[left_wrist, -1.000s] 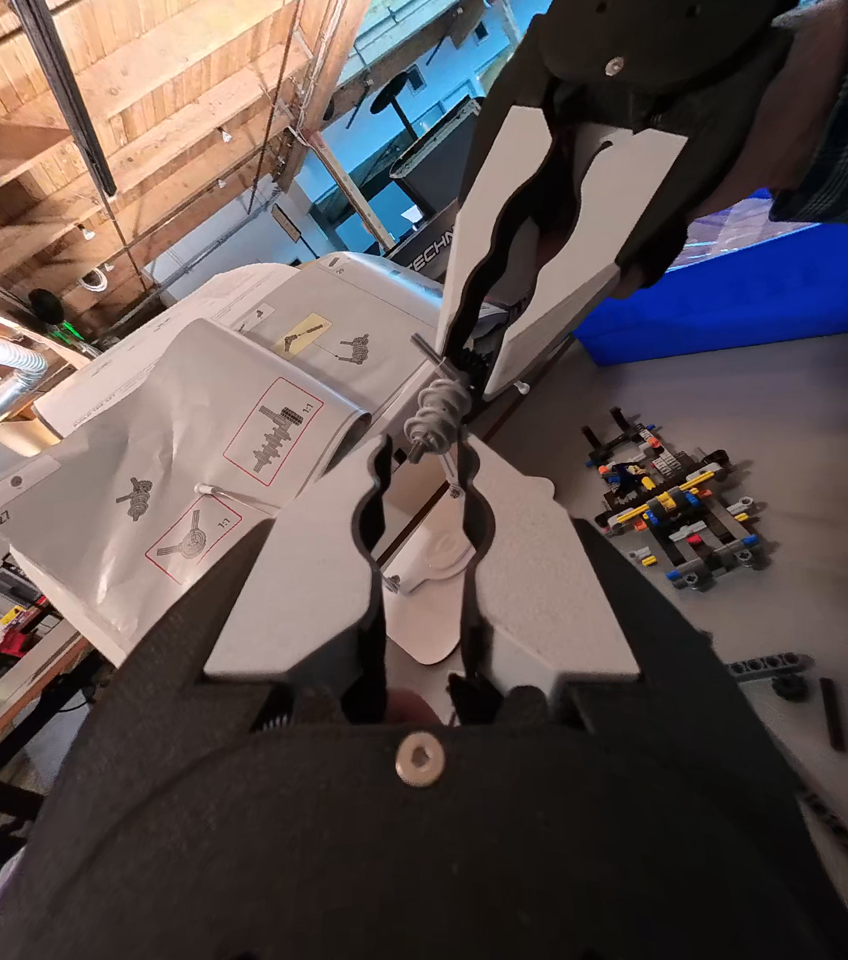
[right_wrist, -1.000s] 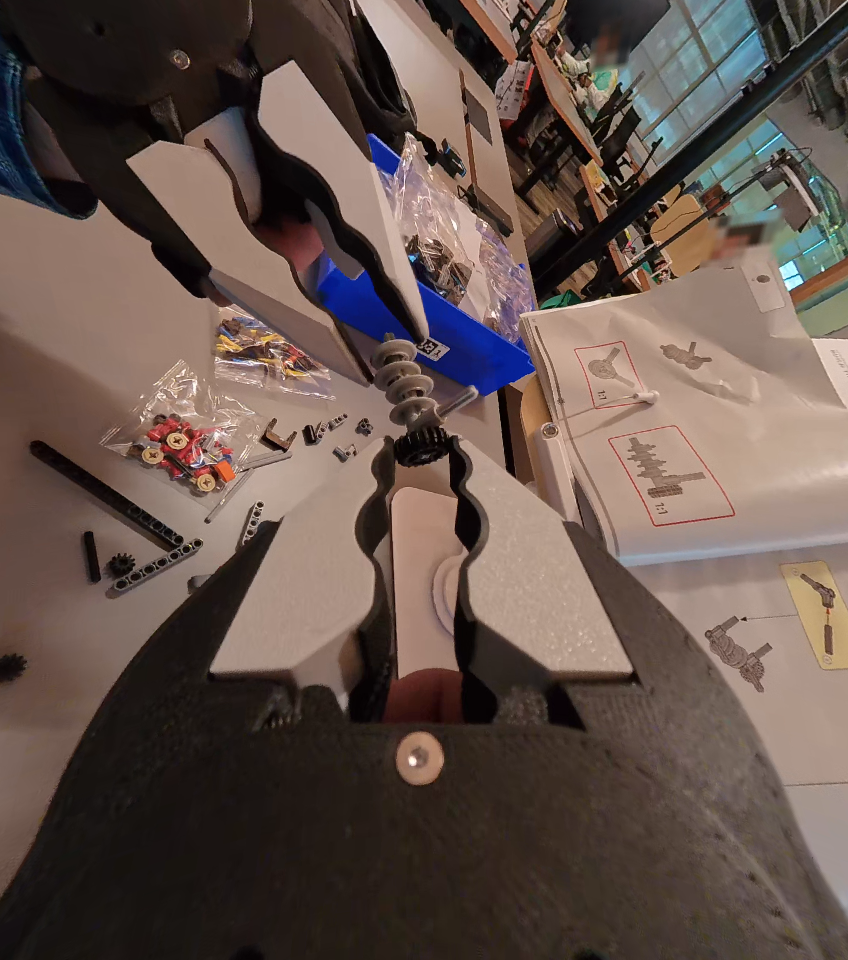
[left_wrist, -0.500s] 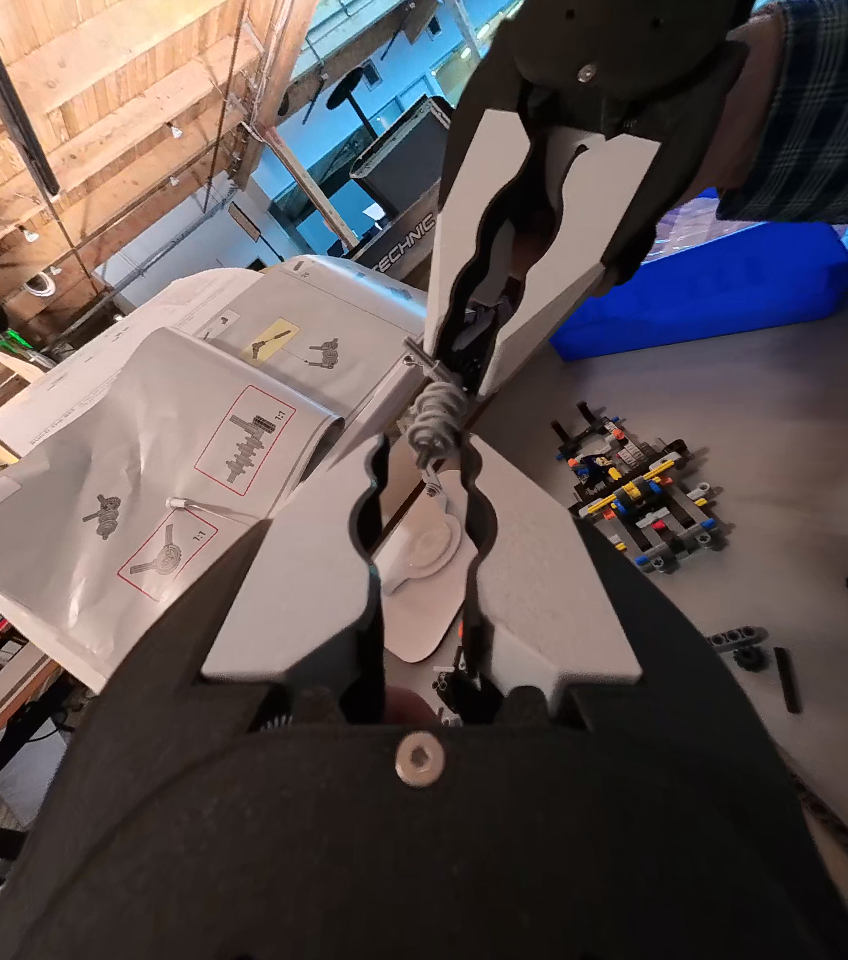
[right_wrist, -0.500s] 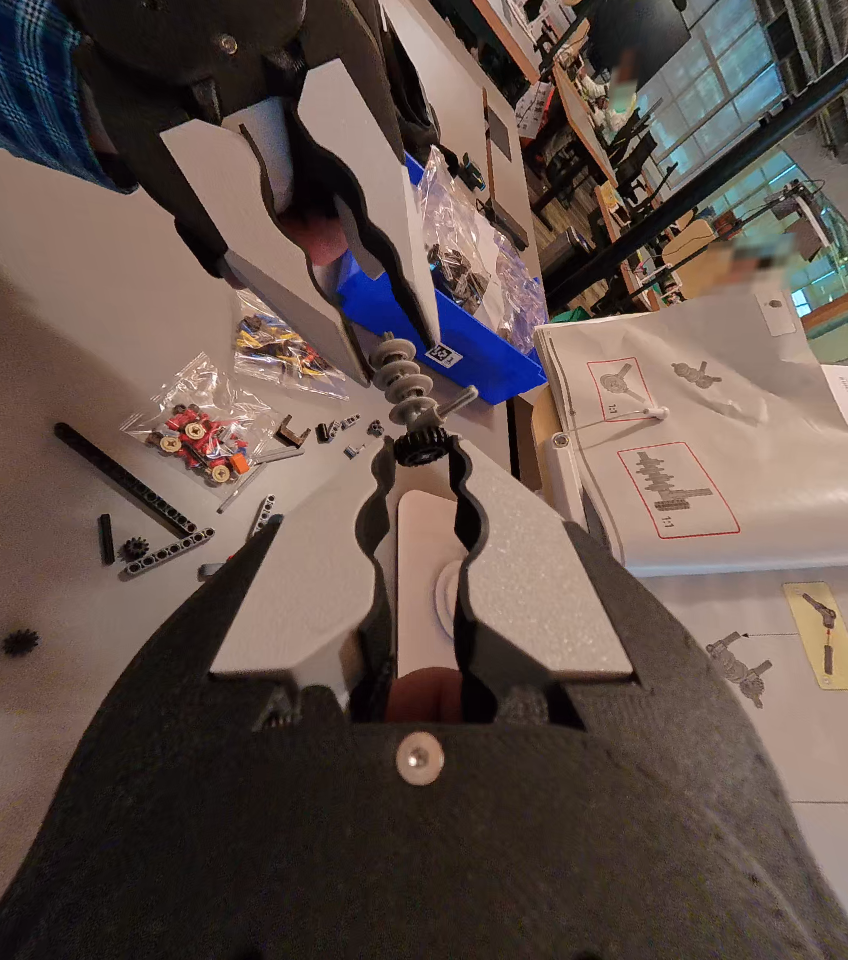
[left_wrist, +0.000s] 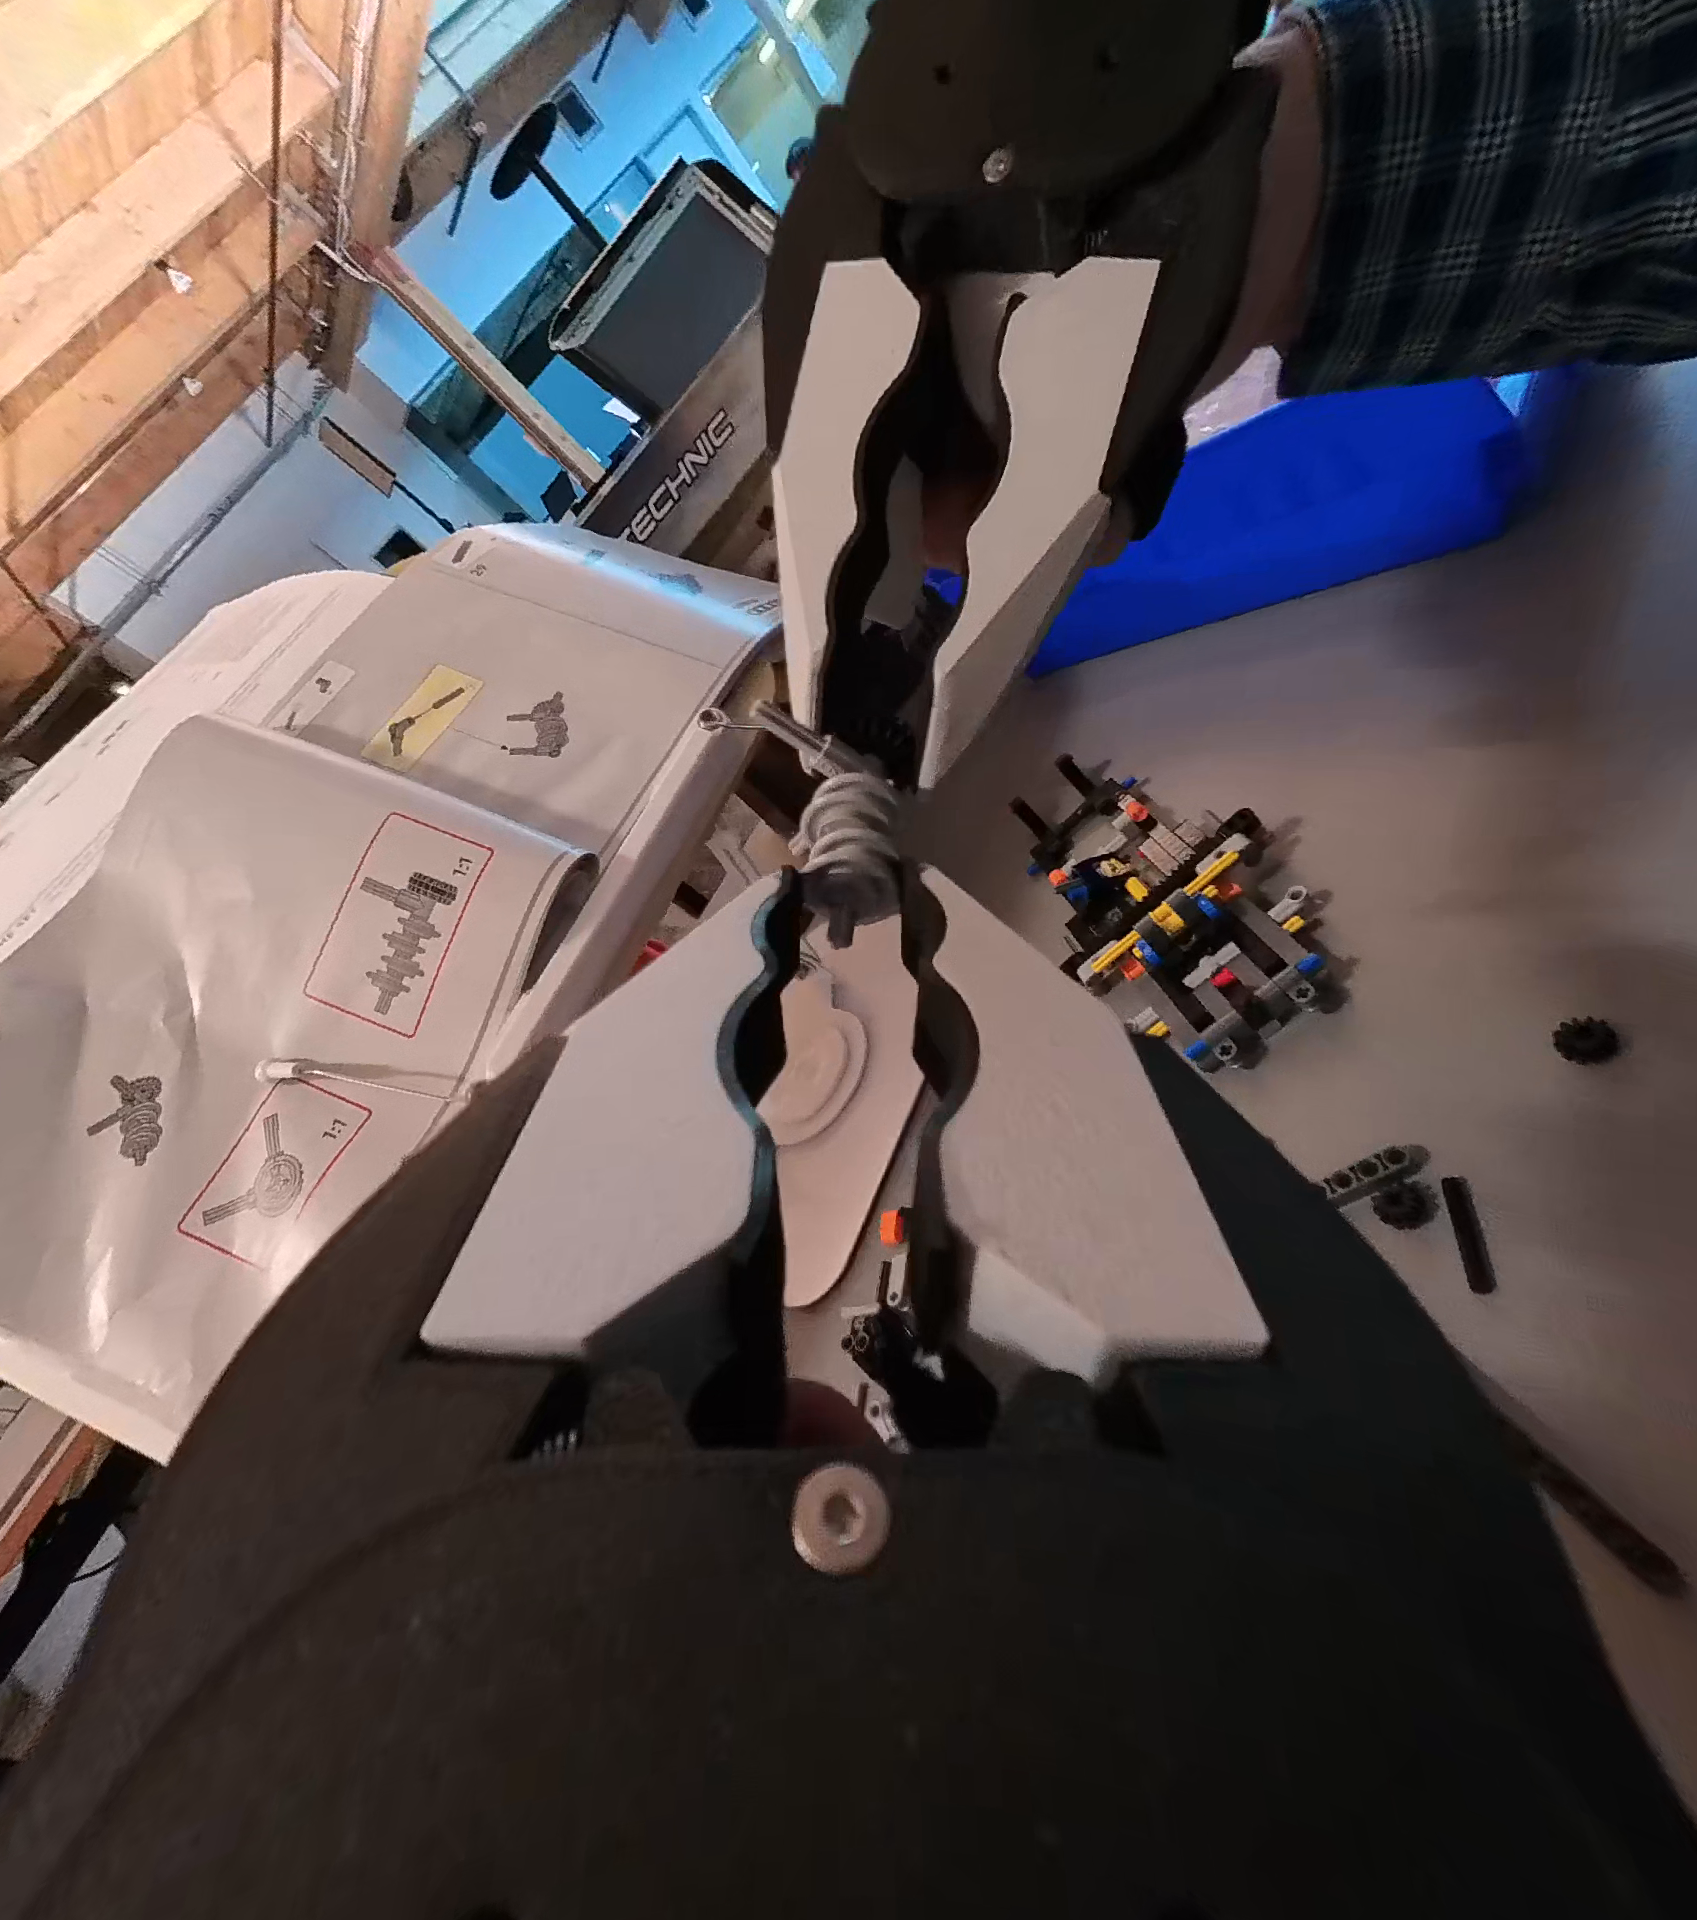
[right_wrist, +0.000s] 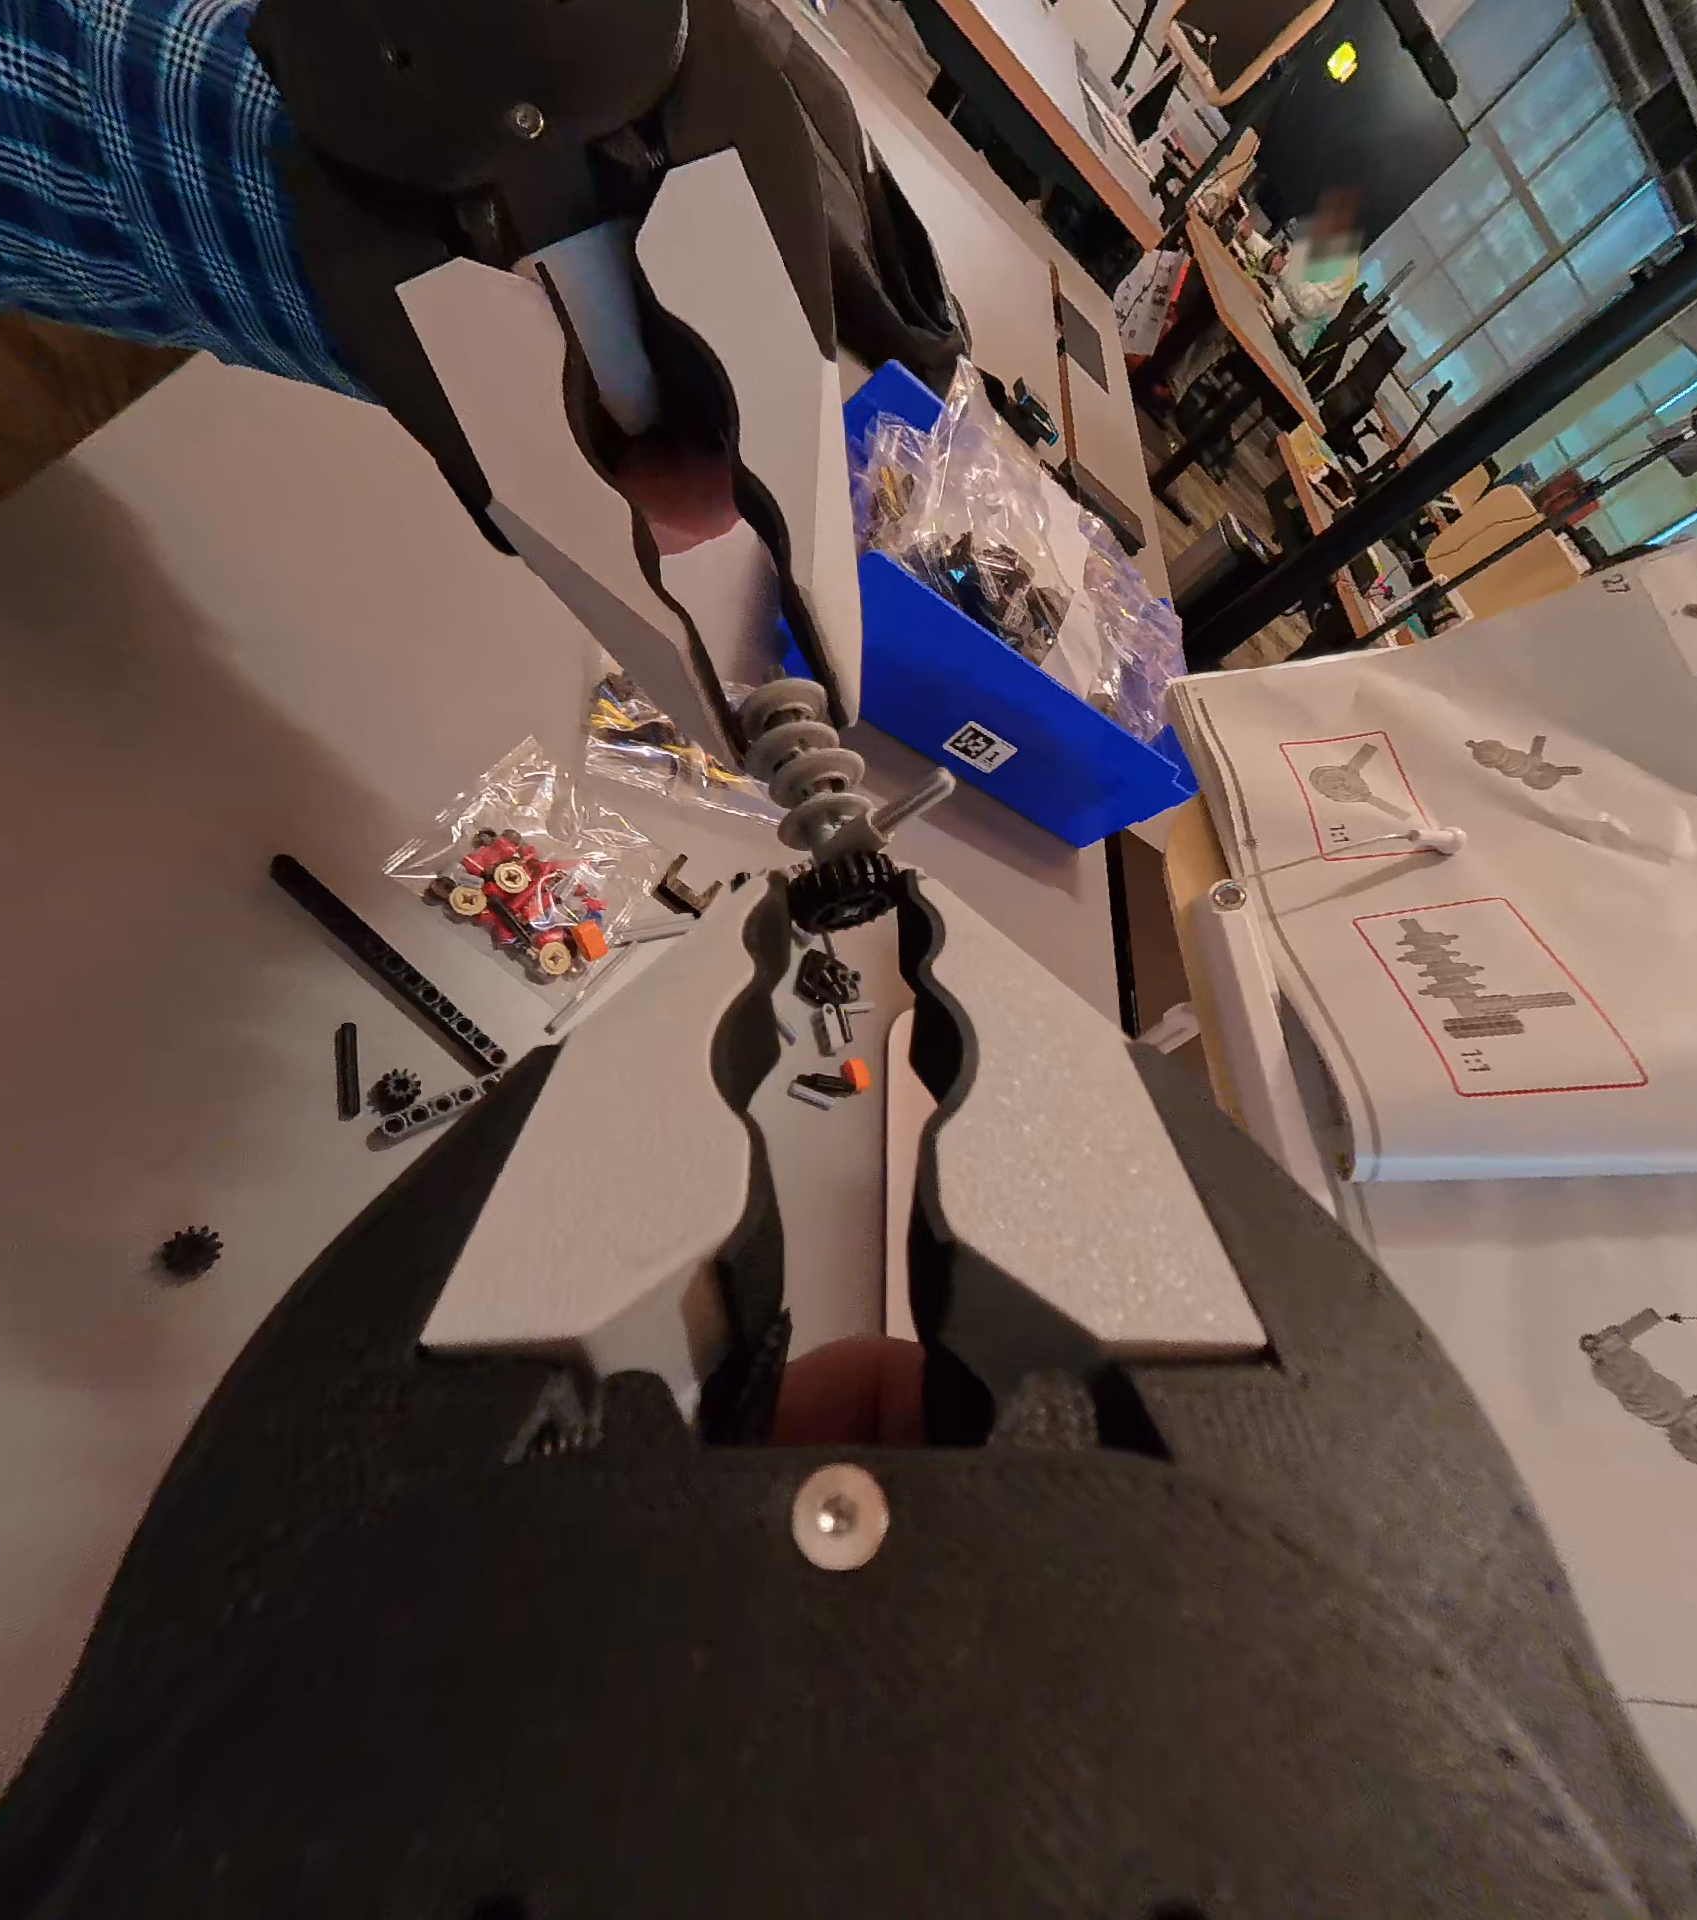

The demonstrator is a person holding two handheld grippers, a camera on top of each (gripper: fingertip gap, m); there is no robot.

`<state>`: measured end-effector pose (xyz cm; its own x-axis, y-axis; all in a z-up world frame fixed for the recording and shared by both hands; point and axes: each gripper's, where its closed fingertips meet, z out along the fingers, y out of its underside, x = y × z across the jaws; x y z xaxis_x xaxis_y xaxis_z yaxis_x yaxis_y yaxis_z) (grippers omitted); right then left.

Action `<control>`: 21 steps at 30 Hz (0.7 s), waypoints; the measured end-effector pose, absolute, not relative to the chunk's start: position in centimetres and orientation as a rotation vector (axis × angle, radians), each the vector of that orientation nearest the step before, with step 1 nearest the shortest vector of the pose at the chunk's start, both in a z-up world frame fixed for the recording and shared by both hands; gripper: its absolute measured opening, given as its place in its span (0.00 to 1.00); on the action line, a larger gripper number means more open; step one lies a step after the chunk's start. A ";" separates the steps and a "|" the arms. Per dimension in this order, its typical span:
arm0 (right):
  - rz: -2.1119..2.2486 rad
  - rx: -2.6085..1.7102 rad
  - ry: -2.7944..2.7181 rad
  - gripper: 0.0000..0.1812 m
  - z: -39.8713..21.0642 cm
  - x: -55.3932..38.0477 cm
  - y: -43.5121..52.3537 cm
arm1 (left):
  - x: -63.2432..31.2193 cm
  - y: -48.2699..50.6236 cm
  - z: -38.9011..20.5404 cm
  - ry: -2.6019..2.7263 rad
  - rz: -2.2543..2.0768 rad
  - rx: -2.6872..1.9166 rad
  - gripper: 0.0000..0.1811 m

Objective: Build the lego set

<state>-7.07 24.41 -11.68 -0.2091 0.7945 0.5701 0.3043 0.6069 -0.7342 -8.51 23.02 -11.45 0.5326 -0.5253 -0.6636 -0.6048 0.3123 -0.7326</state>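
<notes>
Both grippers meet tip to tip above the grey table (right_wrist: 148,644), sharing one small lego piece. The left gripper (left_wrist: 849,894) has its tips pinched on the grey worm gear (left_wrist: 852,831), at the end away from the black gear. The right gripper (right_wrist: 839,894) is closed on the black gear (right_wrist: 836,891) at the other end, with a grey axle (right_wrist: 911,805) sticking out sideways just beside that gear. Below the worm gear lie loose parts: a clear bag of red pieces (right_wrist: 522,894), a long black beam (right_wrist: 387,966) and two small black cogs. The blue bin (right_wrist: 989,675) (full of bagged parts) stands beyond the worm gear, the open instruction booklet (right_wrist: 1509,883) beside it, and the half-built chassis (left_wrist: 1192,935) lies on the table nearby
</notes>
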 end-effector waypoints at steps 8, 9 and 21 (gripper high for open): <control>0.614 -0.901 -1.749 0.10 -11.6 -7.2 24.1 | -8.7 22.8 -11.5 1.068 0.005 -1.372 0.09; 0.604 -0.899 -1.750 0.10 -11.7 -7.3 24.1 | -8.8 22.8 -11.6 1.068 0.007 -1.377 0.09; 0.665 -0.928 -1.749 0.09 -12.7 -7.2 23.3 | -8.7 22.1 -12.7 1.151 0.106 -1.375 0.09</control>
<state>-7.15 23.28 -12.72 -0.1998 0.8326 0.5165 0.2794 0.5537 -0.7845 -8.72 22.07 -12.67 0.4933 -0.5425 -0.6799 -0.6577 0.2790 -0.6997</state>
